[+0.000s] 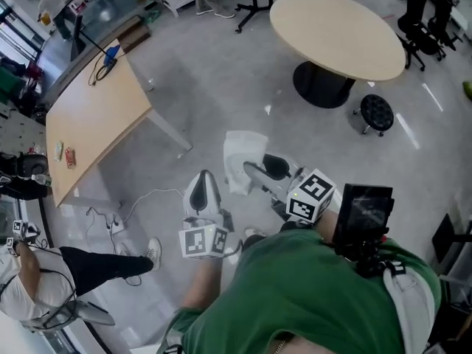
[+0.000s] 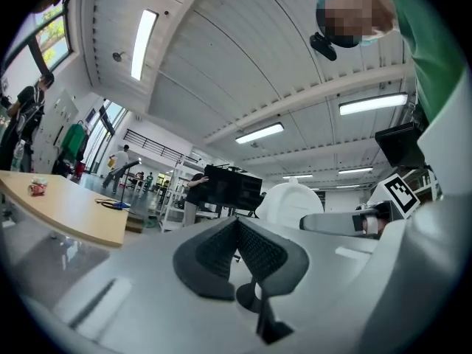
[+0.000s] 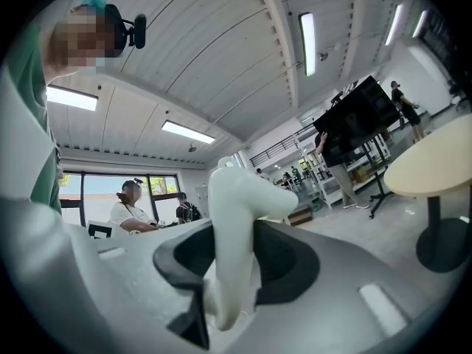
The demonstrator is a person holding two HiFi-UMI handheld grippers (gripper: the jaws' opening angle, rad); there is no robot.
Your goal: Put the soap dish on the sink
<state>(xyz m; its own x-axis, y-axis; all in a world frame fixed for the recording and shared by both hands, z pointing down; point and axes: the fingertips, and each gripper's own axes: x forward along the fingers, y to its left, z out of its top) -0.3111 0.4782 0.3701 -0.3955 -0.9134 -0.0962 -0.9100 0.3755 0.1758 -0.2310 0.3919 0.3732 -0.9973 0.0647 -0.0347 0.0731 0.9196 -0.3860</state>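
Note:
The soap dish (image 1: 240, 153) is a white, curved piece held out over the grey floor. My right gripper (image 1: 253, 169) is shut on it; in the right gripper view the soap dish (image 3: 234, 220) stands upright between the dark pads (image 3: 289, 260). My left gripper (image 1: 204, 177) is just left of it, apart from the dish, with its jaws together and nothing between them. In the left gripper view the pads (image 2: 221, 253) meet in the middle, and the soap dish (image 2: 293, 201) shows behind them to the right. No sink is in view.
A round beige table (image 1: 339, 32) stands at the back right with a black stool (image 1: 377, 113) beside it. A long wooden table (image 1: 96, 116) is at the left. A seated person (image 1: 44, 271) and floor cables (image 1: 140, 201) are at the lower left.

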